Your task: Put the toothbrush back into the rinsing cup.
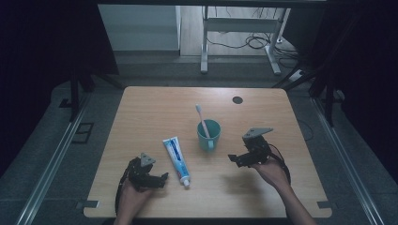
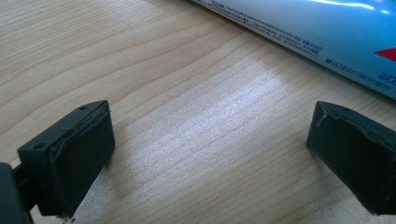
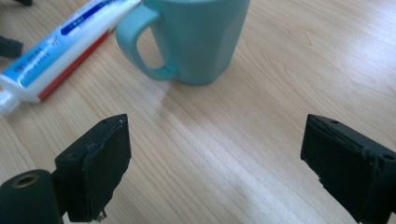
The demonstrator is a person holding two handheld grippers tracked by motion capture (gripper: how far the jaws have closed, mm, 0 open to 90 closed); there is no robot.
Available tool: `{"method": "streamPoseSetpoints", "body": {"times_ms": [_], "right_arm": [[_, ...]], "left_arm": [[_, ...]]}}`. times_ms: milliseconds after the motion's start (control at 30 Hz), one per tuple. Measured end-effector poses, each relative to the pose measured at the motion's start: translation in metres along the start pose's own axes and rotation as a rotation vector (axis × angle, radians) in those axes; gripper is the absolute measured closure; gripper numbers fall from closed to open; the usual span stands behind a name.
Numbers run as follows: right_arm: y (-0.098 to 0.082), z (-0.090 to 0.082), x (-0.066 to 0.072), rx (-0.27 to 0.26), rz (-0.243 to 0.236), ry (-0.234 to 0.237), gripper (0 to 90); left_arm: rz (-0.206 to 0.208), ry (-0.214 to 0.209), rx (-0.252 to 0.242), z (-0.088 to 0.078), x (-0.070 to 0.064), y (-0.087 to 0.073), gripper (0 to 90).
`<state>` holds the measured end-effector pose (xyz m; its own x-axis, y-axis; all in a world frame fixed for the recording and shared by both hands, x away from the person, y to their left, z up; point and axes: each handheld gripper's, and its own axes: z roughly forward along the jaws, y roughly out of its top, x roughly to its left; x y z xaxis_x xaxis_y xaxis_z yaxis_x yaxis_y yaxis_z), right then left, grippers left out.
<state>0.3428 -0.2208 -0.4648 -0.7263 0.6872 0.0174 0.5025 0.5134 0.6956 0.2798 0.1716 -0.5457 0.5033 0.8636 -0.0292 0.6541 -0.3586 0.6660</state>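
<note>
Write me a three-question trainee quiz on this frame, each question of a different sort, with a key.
1. True or false: the toothbrush stands inside the mug.
2. Multiple choice: where does the toothpaste lie? A) between the left claw and the mug; B) to the right of the right claw; C) inside the mug.
3. Short answer: is either claw holding anything?

Key
1. True; its head sticks up above the rim.
2. A; it lies flat on the table, cap toward the person.
3. No; both claws are open, with bare wood between the jaws in each gripper view.
</note>
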Motion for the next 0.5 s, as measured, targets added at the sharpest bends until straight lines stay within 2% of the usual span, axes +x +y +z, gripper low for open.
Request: {"method": "streamPoseSetpoints", "body": {"times_ms": [500], "right_arm": [[-0.036, -0.005, -0.008, 0.0, 0.043, -0.022, 5.1]], "left_arm": [[0.0, 0.0, 0.0, 0.0, 0.0, 0.0, 1.1]]}}
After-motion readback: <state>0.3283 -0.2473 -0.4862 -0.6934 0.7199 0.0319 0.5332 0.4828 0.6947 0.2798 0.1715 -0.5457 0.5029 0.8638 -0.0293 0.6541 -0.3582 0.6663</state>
